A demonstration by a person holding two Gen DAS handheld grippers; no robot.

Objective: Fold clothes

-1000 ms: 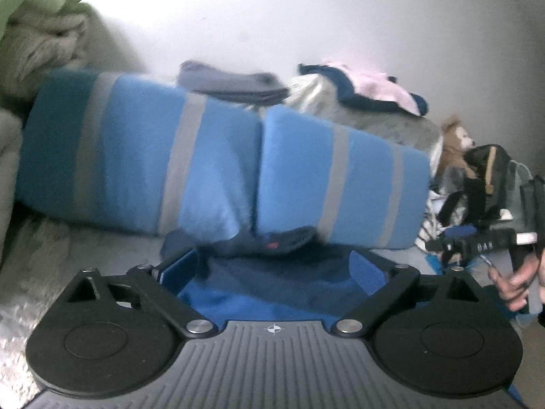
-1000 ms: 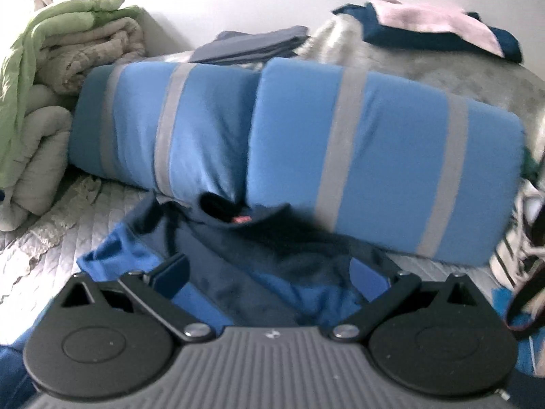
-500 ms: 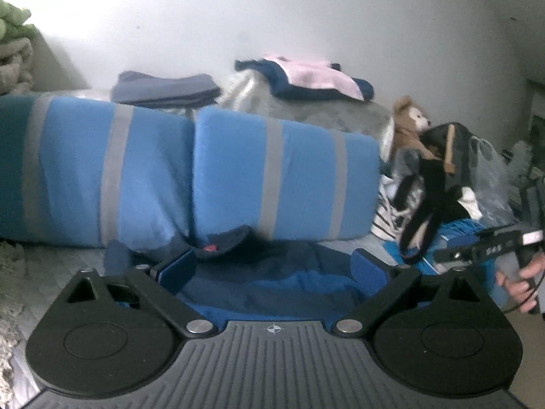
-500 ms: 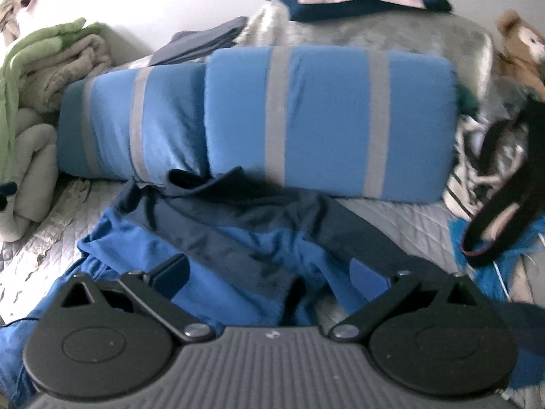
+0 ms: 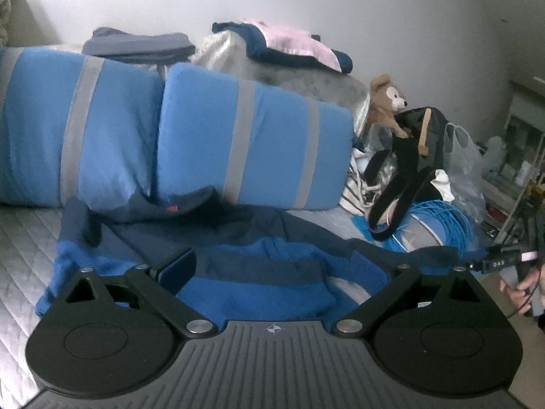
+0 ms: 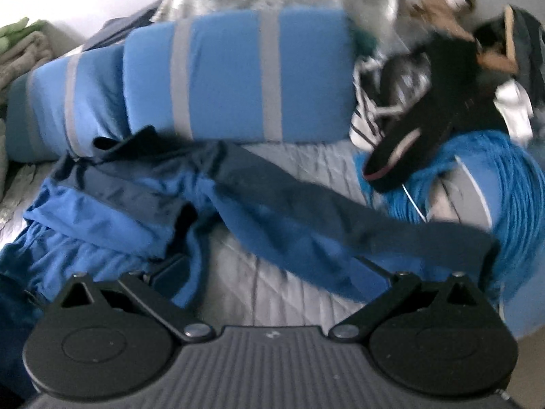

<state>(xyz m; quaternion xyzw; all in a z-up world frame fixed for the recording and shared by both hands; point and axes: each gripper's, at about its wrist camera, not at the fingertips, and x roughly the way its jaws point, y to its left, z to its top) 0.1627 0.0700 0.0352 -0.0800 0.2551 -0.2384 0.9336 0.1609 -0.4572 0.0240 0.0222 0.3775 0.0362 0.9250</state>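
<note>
A plain white wall [image 5: 306, 6] backs a bed covered in a grey quilted mattress cover [image 6: 289, 293]. Two blue pillows with grey stripes [image 5: 252, 146] lean against piled bedding, with folded clothes [image 5: 136, 44] on top. A brown teddy bear [image 5: 385, 102], a black bag [image 5: 419, 136] and a coil of blue cable [image 6: 504, 184] crowd the right side. Shelving [image 5: 521, 156] stands beyond.
</note>
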